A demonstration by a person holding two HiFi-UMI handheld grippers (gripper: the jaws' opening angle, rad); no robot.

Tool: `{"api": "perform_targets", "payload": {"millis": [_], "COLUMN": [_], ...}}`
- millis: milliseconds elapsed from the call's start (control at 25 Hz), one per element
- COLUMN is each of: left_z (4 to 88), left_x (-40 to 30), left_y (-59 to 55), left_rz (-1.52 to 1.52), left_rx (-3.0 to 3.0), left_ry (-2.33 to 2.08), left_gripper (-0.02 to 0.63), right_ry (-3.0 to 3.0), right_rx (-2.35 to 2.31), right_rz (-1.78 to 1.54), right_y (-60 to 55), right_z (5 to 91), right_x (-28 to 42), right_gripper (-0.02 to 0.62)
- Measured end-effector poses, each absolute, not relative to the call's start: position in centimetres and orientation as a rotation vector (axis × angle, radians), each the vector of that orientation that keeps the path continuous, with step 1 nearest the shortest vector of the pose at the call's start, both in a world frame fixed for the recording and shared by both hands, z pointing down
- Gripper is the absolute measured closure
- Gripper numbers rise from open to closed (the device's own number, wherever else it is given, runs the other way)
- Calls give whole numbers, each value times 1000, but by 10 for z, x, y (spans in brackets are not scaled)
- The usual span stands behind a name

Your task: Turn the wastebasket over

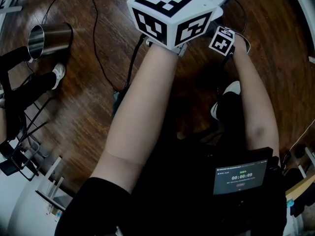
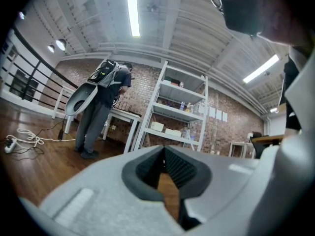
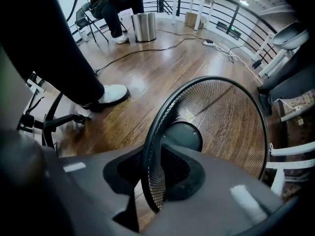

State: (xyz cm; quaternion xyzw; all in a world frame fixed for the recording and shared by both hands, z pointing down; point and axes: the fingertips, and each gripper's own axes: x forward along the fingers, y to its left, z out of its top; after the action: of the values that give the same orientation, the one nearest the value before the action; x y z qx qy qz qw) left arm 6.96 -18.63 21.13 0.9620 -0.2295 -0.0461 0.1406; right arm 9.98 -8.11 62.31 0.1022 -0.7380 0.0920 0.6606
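1. Head view: from above, steeply down onto wood floor (image 1: 88, 107).
2. Left gripper view: level, across the room – shelving (image 2: 179, 114) far off.
3. Right gripper view: downward, mesh wastebasket (image 3: 231, 122) close against lens – shares steel bin (image 3: 144, 27), floor with head view.

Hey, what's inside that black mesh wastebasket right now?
Nothing visible: the wastebasket shows only its solid round bottom and mesh wall, with wooden floor showing through. The near inside wall is hidden behind the right gripper.

A steel bin (image 3: 144, 26) stands far beyond the right fingers (image 3: 192, 181), with a white sneaker (image 3: 112, 93) nearer, up-left of them. Beyond the left fingers (image 2: 140, 173) are a white shelf unit (image 2: 179, 112) and a standing person (image 2: 98, 112).
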Motion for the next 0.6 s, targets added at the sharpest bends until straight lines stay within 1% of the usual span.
{"api": "perform_targets", "payload": {"millis": [80,120,360,400,480,520,600], "left_z": [212,213,216,217,218,217,215], "left_x": [69,68,67,68,71,73,75], "left_y": [-185,-185,-186,-185,-182,-180,-176], "left_rz": [-120,-114,-57,-38,-8,6,38], "left_rx": [2783,2782,2801,2808,2823,2834,2868], "left_ry": [-670,-680,-726,-726,-725,-723,-721], "left_gripper": [603,603,603,603,603,603,603], "right_ry": [-1703,-1715,-1840,-1892,-2042,-2136,-2346], "right_rx": [256,268,351,385,487,558,727], "right_rz": [214,212,199,214,264,295,372], "right_y": [-82,-82,-89,-91,-99,-105,-120], "right_z": [607,599,534,518,476,452,397], "right_x": [99,100,101,98,91,89,89], "right_gripper": [472,457,453,466,560,577,585]}}
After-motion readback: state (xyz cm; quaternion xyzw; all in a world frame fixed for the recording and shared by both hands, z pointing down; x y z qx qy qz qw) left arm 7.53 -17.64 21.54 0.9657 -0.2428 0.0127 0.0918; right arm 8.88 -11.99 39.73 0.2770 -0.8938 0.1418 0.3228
